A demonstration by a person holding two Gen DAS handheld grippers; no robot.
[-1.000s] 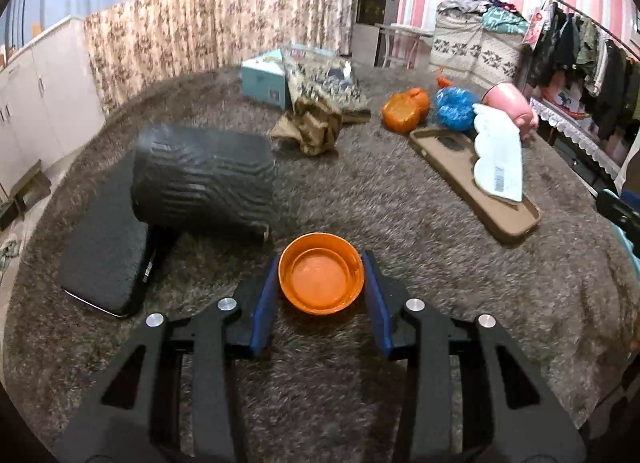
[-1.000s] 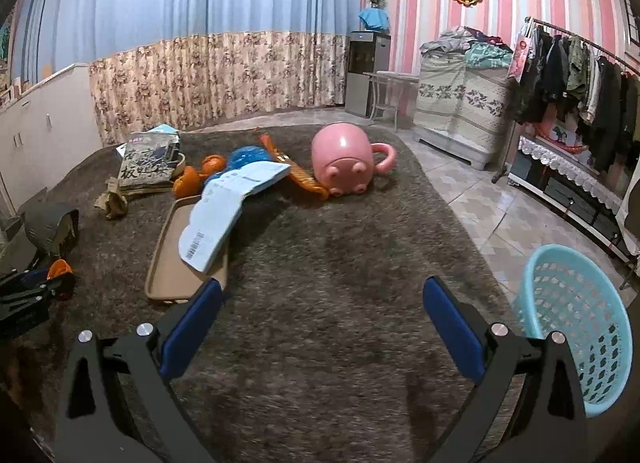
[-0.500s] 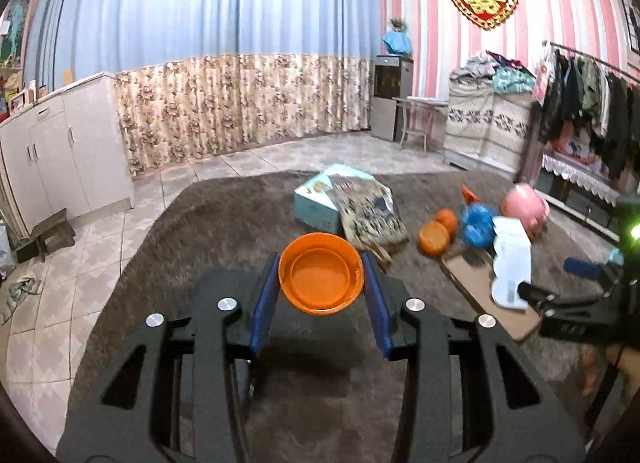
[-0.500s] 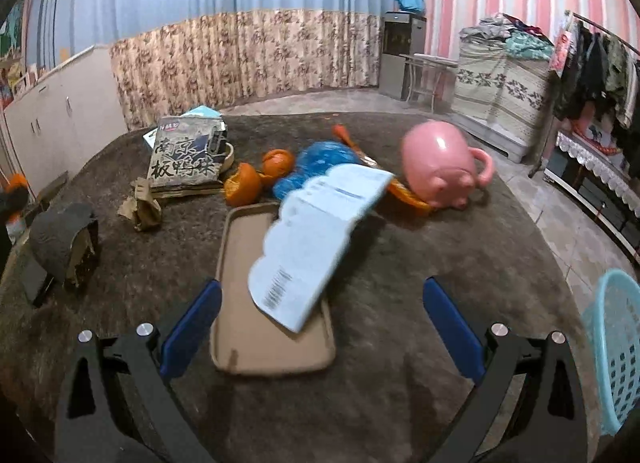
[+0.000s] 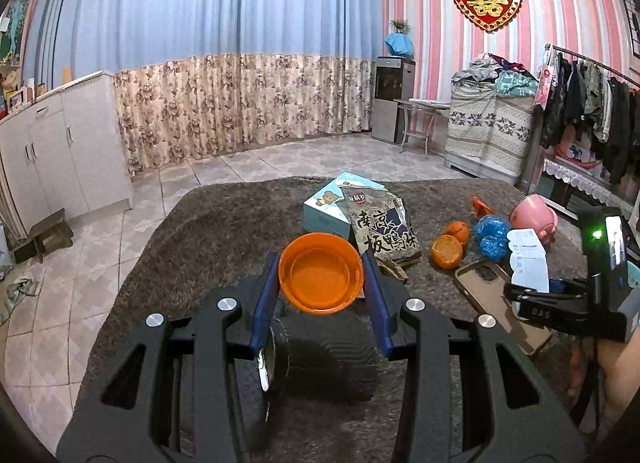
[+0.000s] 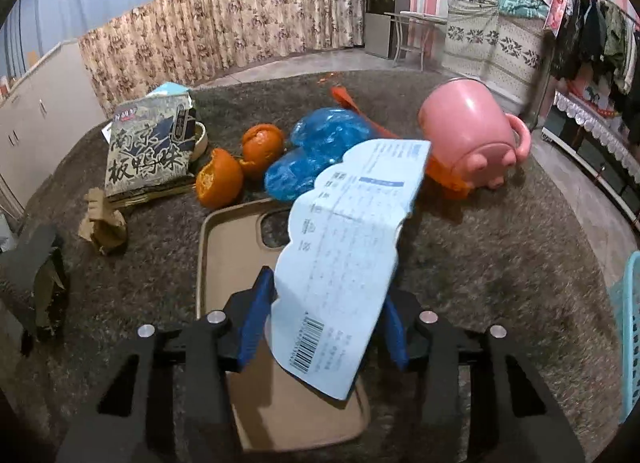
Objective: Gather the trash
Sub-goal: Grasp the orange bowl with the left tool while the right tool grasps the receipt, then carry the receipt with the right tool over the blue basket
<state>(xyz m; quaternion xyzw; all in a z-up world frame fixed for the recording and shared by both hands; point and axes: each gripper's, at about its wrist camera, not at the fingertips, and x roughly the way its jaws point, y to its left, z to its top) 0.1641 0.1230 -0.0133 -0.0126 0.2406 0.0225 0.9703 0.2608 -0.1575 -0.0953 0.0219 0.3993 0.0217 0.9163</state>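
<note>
- Brown shaggy rug – holds all the clutter; turquoise basket just off its right edge, probably where the trash is meant to go.
- Snack bag, pink mug on its side, blue plastic wads, orange peels, crumpled brown paper lie at the far side, untouched.
- Tan phone case flat on the rug; the receipt lies across it, slanting up.
- Right gripper – jaws have just been closing, now about half shut with the receipt's lower end between them; pads at its edges, so it reads as gripped.
- Left gripper – clenched on an orange cap, carried above the rug over a dark roll.
</note>
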